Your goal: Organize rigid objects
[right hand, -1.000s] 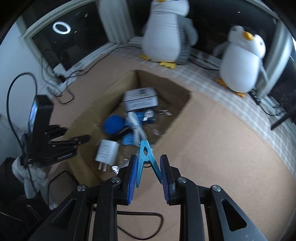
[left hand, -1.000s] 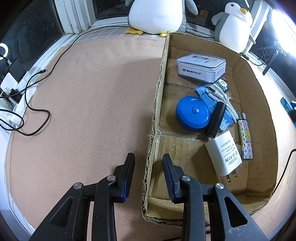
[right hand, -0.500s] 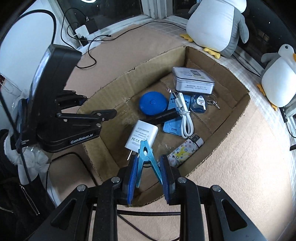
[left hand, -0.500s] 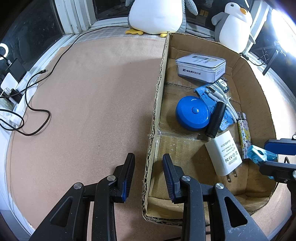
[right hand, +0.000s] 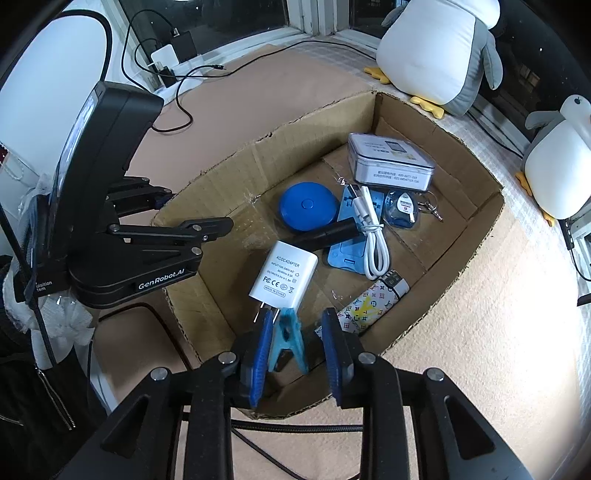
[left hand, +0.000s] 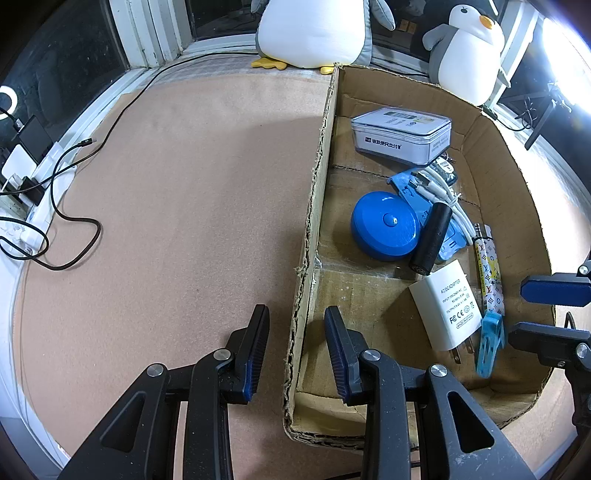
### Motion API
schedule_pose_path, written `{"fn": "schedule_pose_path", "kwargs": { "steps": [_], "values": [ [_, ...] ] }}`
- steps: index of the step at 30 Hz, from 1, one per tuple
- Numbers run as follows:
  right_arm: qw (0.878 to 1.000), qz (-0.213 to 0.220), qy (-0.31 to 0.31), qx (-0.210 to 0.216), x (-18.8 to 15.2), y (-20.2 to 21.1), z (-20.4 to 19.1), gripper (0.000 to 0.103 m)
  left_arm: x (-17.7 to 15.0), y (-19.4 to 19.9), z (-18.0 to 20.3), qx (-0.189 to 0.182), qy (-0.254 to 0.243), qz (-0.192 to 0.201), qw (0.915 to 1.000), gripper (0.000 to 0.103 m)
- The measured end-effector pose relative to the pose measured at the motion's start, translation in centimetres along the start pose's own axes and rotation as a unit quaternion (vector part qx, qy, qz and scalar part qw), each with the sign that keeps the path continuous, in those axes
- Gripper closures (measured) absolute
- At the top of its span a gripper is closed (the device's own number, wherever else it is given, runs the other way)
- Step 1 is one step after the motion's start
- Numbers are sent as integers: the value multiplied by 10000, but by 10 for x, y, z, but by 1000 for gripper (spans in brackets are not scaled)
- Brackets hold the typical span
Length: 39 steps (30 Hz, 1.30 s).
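Observation:
A shallow cardboard box [left hand: 517,155] [right hand: 221,173] holds a blue round disc [left hand: 386,225] [right hand: 308,206], a white AC adapter [left hand: 445,302] [right hand: 284,275], a black cylinder [left hand: 430,238], a white cable [right hand: 371,229], a patterned lighter [left hand: 487,269] [right hand: 373,301] and a clear-lidded case [left hand: 402,134] [right hand: 389,162]. My right gripper [right hand: 295,328] [left hand: 550,314] is open over the box's near corner. A light-blue clothespin [right hand: 286,341] [left hand: 489,345] lies loose between its fingers, in the box beside the adapter. My left gripper [left hand: 297,332] is open and straddles the box's left wall.
Two plush penguins [left hand: 314,33] [left hand: 465,44] stand behind the box. Black cables [left hand: 70,206] and a charger lie at the mat's left edge by the window. The tan mat [left hand: 184,184] stretches left of the box.
My right gripper moved in over the box and opened, letting go of the light-blue clothespin, which now lies in the box. The left gripper has not moved.

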State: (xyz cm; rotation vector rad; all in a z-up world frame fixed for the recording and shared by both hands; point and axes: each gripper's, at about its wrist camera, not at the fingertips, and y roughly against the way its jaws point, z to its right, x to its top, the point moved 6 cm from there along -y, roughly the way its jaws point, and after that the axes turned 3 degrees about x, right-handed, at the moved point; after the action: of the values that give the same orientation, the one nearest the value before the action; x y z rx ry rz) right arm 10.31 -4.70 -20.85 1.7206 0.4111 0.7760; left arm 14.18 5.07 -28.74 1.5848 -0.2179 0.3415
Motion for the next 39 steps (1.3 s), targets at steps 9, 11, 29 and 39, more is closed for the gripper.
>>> {"fn": "schedule_pose_path", "kwargs": {
  "steps": [9, 11, 29, 39],
  "values": [
    [9999, 80, -111, -59, -4, 9, 5, 65, 0, 0, 0, 5, -3, -1, 10000, 70],
    [9997, 160, -194, -83, -5, 14, 8, 60, 0, 0, 0, 2, 0, -1, 10000, 69],
    [9892, 958, -1066, -313, -23, 63, 32, 39, 5, 15, -2, 72, -77, 161, 9998, 70],
    [9790, 1424, -1352, -549, -34, 100, 27, 30, 1, 47, 2, 63, -142, 424, 9990, 70]
  ]
}}
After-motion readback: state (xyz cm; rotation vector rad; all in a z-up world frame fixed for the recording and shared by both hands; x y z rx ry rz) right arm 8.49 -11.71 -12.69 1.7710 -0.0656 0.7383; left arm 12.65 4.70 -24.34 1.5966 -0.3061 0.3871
